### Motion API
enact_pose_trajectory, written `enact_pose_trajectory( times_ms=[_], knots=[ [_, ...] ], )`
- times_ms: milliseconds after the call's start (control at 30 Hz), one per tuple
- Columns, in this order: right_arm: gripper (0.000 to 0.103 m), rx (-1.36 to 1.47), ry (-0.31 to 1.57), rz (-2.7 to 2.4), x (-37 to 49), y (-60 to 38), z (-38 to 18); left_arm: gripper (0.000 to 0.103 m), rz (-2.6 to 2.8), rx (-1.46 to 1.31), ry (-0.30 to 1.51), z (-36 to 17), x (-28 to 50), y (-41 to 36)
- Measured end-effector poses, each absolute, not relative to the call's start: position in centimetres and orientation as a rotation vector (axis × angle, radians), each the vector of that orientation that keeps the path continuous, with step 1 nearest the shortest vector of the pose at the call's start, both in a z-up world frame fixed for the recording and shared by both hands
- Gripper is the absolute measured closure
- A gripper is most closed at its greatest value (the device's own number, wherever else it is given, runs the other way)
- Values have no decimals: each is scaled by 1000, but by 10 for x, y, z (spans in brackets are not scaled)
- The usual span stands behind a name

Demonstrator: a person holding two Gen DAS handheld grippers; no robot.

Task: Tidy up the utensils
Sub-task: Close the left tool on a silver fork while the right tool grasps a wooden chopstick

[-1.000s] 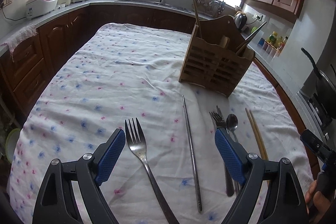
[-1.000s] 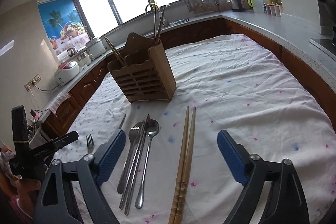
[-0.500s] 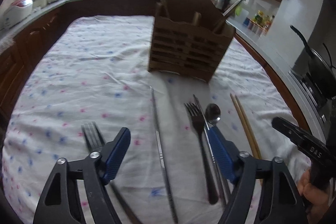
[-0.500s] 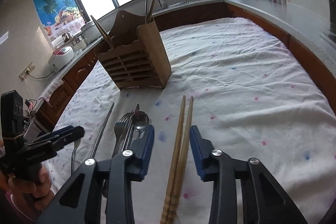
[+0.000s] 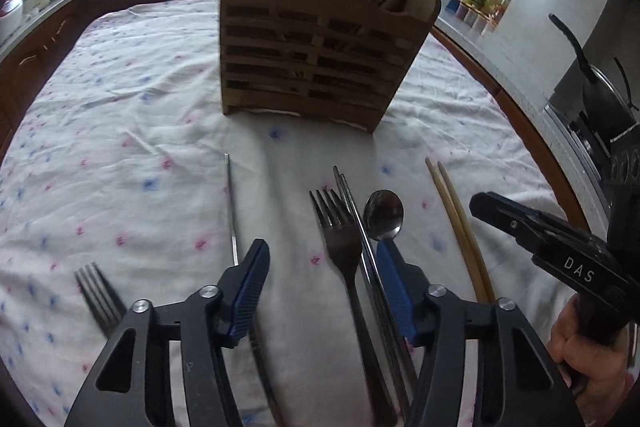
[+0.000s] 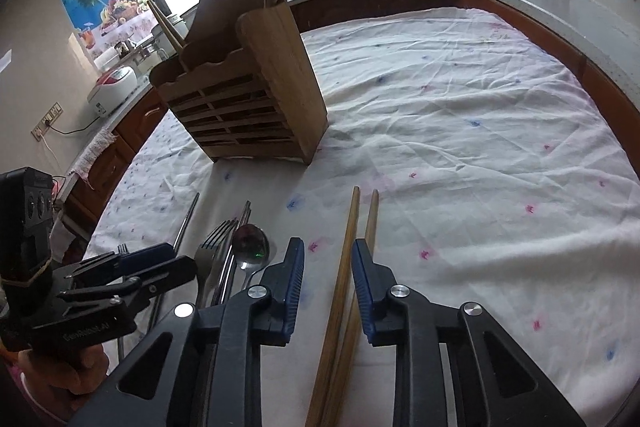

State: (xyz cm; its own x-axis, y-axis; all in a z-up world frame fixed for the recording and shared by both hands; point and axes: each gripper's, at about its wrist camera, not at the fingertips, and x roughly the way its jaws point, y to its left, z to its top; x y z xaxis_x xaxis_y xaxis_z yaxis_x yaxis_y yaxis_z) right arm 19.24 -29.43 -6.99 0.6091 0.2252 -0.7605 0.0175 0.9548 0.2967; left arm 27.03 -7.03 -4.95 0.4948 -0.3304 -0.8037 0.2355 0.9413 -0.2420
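the right tool (image 6: 327, 267) has just been closing and now stands narrow around the pair of wooden chopsticks (image 6: 347, 251), which run between its blue pads; the right pad looks to touch them, the left one stands just off. the left tool (image 5: 320, 267) has also been narrowing, now about half wide, with a fork (image 5: 340, 239) and thin metal chopsticks (image 5: 352, 203) between its pads, not yet pinched. a spoon (image 5: 383, 213) lies just ahead of its right pad, a second fork (image 5: 98, 291) outside its left. beyond both tools, the wooden cutlery holder (image 5: 316, 55) stands upright on the bench cloth (image 6: 460, 131).
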Motion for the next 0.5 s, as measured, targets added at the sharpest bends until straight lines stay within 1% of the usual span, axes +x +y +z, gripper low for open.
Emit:
enact_pose_trajectory(
  times_ms=[33, 100, 200, 433, 500],
  knots=[
    [79, 284, 918, 122, 195, -294, -72, 54, -350, -101, 1002, -53, 274, -72],
    [82, 281, 932, 126, 201, -294, -76, 61, -353, -98, 1013, -58, 279, -75],
    [82, 275, 946, 132, 208, -293, -80, 63, -365, -109, 1040, -67, 288, -78],
    [83, 246, 980, 128, 224, -289, -93, 64, -391, -101, 1033, -71, 300, -83],
    [83, 238, 985, 131, 227, -288, -93, 72, -391, -84, 1030, -72, 303, -86]
  ],
)
